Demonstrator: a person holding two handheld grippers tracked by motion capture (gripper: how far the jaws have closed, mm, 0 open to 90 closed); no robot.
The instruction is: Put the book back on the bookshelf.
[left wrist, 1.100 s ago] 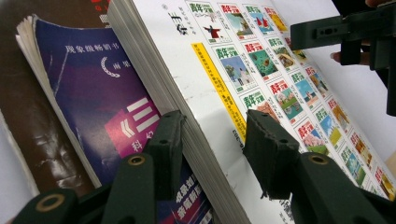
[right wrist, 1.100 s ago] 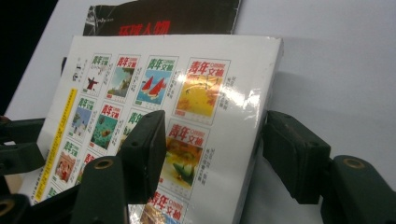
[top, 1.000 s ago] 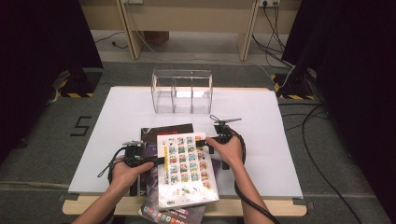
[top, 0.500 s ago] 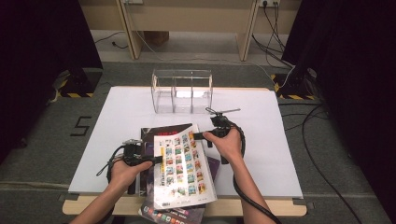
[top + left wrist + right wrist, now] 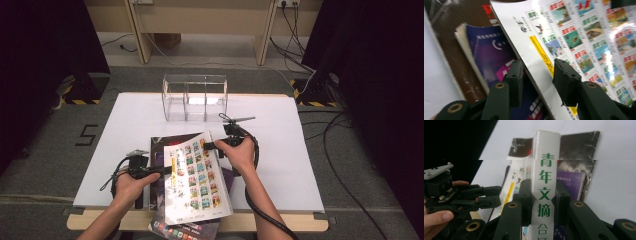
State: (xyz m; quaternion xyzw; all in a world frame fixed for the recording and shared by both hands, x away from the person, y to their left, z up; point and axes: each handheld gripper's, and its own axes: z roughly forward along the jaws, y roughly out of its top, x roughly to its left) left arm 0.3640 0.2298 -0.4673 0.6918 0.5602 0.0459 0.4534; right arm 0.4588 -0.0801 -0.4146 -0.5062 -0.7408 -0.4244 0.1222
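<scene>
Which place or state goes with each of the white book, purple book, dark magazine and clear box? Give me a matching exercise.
1 white book
2 purple book
3 dark magazine
4 clear divided box

A far end of the white sheet
B tilted up, spine raised
C flat on the sheet, under the purple book
D lying on the dark magazine

Pairs: 1-B, 2-D, 3-C, 4-A

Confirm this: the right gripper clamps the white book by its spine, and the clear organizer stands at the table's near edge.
Not quite. The clear organizer stands at the far side of the table, as the high view shows. The right gripper does clamp the white book by its spine.
</scene>
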